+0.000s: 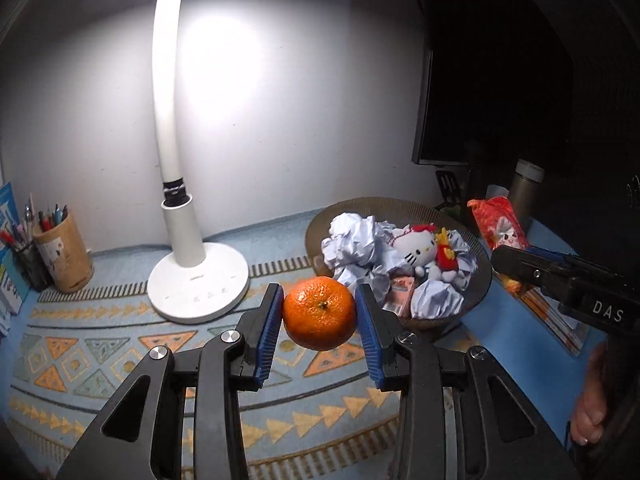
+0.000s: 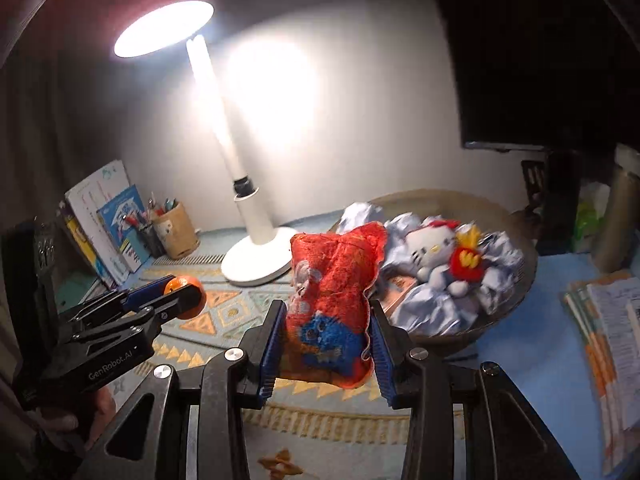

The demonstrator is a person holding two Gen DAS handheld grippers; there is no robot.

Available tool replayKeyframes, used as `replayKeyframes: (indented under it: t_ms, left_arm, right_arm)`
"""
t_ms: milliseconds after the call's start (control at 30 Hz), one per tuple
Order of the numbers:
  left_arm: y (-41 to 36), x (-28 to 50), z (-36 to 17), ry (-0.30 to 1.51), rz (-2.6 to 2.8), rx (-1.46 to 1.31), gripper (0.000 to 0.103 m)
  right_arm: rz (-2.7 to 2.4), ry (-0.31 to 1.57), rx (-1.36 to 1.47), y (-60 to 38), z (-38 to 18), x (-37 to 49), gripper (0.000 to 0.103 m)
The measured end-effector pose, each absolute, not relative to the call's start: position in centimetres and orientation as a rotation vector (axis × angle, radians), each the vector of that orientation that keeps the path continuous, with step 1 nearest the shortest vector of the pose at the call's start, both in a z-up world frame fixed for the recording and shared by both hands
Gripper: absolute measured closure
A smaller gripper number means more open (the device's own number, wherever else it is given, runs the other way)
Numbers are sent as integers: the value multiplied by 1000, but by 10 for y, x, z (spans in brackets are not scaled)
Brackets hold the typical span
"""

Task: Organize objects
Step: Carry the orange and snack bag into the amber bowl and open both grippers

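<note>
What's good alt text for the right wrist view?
The right gripper grips a red snack packet above a patterned mat. Behind it a shallow basket holds crumpled paper and a Hello Kitty plush. At left the left gripper holds an orange near a lit white desk lamp.

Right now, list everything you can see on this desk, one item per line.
orange: one, orange, in left tongs
snack bag: one, red, in right tongs
basket: one, brown, right of lamp
paper balls: several, white, in basket
plush cat: one, white, in basket
lamp: one, white, lit, centre
pen cups: two, tan and dark, left
books: several, far left
flask: one, grey, far right
papers: stack, right
left tongs: shut
right tongs: shut
</note>
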State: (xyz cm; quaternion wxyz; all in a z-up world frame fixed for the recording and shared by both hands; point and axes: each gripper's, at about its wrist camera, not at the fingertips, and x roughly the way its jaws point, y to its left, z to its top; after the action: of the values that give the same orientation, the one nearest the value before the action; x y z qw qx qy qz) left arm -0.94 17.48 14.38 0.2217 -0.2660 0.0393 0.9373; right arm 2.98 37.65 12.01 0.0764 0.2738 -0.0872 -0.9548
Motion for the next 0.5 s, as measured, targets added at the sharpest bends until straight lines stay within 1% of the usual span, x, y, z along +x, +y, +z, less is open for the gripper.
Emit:
replayKeyframes:
  t_ms: [67, 167, 300, 333, 367, 400, 433, 467, 500]
  left_arm:
    - [203, -30, 146, 136, 2592, -743, 67]
    - [234, -64, 140, 88, 2539, -776, 67]
    - [264, -95, 127, 69, 2494, -805, 67]
    - [269, -100, 125, 65, 2492, -802, 66]
    - [272, -105, 124, 58, 2491, -793, 51]
    - [273, -109, 124, 47, 2495, -790, 27]
    - [272, -112, 125, 25, 2504, -778, 16]
    - [269, -113, 126, -6, 2508, -756, 8]
    - [265, -113, 128, -28, 2502, -749, 8]
  right_arm:
    - [-2947, -343, 856, 409, 128, 10, 64]
    - [-2989, -478, 996, 446, 125, -28, 64]
    - [-2992, -484, 1028, 458, 120, -66, 64]
    - [-2984, -491, 1017, 459, 119, -74, 64]
    - [-2977, -496, 1012, 459, 119, -84, 63]
    - [-2965, -502, 1013, 462, 118, -94, 56]
    - [-2944, -512, 1019, 463, 116, -102, 44]
    - [-2937, -523, 1021, 464, 114, -108, 42]
    - [-2941, -529, 1025, 465, 113, -111, 42]
